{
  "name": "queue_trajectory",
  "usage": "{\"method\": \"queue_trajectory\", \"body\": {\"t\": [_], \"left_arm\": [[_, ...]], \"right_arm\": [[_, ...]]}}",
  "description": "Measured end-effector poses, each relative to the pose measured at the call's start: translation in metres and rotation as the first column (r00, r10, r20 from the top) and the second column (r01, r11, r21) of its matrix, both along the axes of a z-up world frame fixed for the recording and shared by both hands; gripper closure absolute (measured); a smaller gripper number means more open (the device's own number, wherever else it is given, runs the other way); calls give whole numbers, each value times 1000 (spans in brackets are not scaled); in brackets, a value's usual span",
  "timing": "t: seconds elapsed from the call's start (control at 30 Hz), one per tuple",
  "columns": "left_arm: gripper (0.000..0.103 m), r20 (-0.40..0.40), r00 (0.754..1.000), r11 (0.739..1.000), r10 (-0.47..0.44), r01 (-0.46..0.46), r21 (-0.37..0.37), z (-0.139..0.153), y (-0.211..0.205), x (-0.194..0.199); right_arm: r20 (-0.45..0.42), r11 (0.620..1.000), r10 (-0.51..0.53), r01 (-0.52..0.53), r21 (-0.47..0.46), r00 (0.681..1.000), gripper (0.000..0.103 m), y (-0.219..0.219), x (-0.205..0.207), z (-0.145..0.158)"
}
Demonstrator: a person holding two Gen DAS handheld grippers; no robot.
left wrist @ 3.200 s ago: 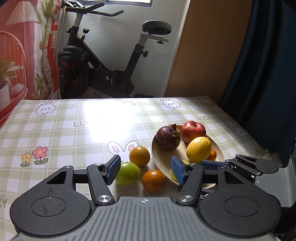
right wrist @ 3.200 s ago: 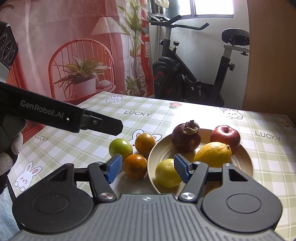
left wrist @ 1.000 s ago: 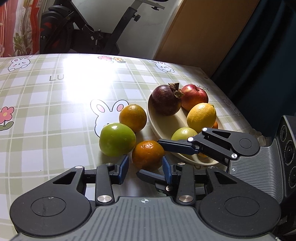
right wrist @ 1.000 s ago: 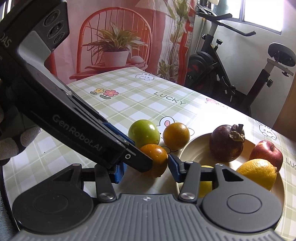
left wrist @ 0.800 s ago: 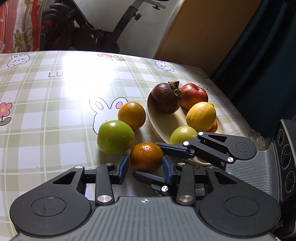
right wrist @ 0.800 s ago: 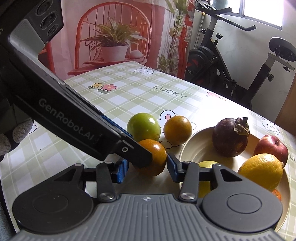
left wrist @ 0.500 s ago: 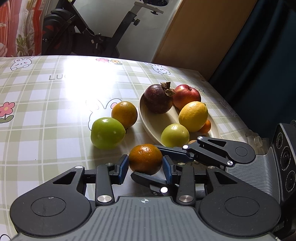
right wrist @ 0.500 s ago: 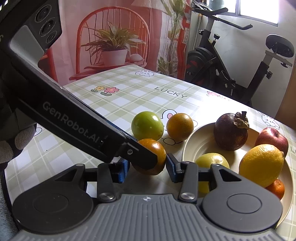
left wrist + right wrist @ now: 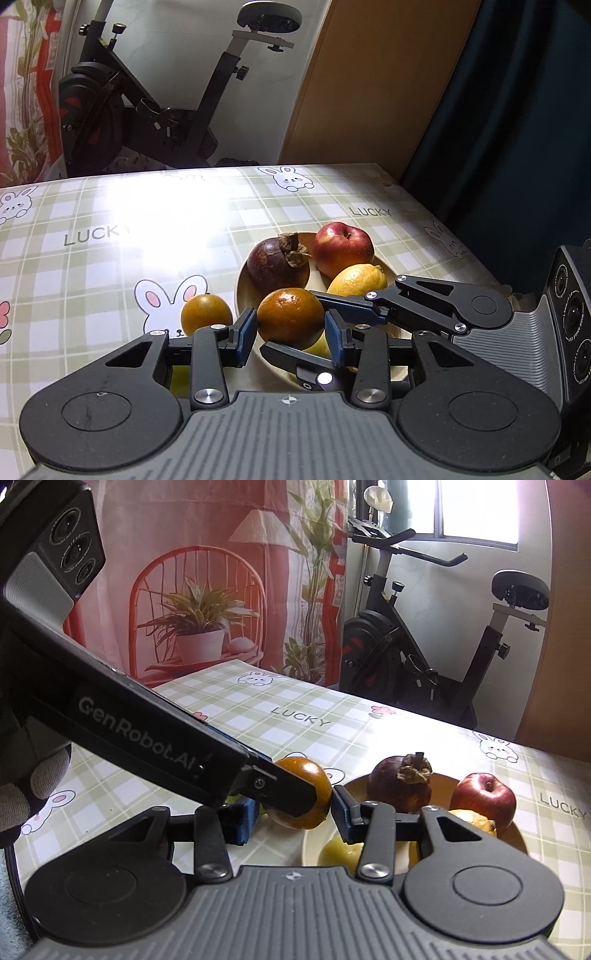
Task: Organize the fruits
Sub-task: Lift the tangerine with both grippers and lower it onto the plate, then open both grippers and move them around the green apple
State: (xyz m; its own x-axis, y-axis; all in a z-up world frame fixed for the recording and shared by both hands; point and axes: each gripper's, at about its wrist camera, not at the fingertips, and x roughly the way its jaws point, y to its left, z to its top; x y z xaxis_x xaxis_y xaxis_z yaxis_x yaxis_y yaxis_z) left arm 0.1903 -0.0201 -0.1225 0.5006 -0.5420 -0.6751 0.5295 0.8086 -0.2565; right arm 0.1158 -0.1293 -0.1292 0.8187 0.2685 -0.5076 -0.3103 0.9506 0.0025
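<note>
From my left wrist view, the left gripper [image 9: 290, 328] has its jaws clenched on the orange [image 9: 290, 318], held over the near rim of the plate [image 9: 242, 286]. The counter [image 9: 110, 236] wears a green-check bunny cloth; an exercise bike [image 9: 155, 99] stands at 11 o'clock, a wooden panel [image 9: 369, 81] at 1 o'clock.

From my right wrist view, the right gripper [image 9: 291, 818] brackets that same orange [image 9: 308, 794]; I cannot tell whether its jaws press it. A red plant-print curtain [image 9: 207, 590] hangs at 11 o'clock, the bike [image 9: 424, 642] at 1 o'clock.
</note>
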Motion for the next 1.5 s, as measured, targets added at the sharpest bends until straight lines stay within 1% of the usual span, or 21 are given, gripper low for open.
{"method": "queue_trajectory", "body": {"t": [0.07,0.17,0.3,0.4,0.57,0.83,1.17,1.5], "left_arm": [[61,-15,1000,1000,-4,4,-5,-5,-6,9],[61,-40,999,1000,-11,11,7,-14,-14,21],[60,-51,999,999,-20,21,25,-22,-22,28],[59,-58,998,1000,-6,8,27,-25,-24,31],[59,-65,998,1000,-1,3,27,-27,-24,33],[59,-81,997,999,6,-4,33,-32,-26,32],[58,-54,999,1000,5,-5,10,-20,-19,25],[58,-3,1000,1000,22,-22,10,2,4,16]], "right_arm": [[-7,1000,-16,16,0,1000,58,-9,8,-1],[-22,999,-41,41,-5,999,58,-20,18,-5],[-78,998,-66,67,11,995,58,-31,33,-14],[-111,997,-72,74,10,991,58,-36,41,-17],[-113,997,-74,70,-33,991,58,-31,44,-19],[-117,995,-92,86,-53,989,57,-27,46,-20],[-123,994,-105,100,-48,987,57,-25,44,-18],[-83,996,-86,84,-31,993,57,-18,37,-5]]}}
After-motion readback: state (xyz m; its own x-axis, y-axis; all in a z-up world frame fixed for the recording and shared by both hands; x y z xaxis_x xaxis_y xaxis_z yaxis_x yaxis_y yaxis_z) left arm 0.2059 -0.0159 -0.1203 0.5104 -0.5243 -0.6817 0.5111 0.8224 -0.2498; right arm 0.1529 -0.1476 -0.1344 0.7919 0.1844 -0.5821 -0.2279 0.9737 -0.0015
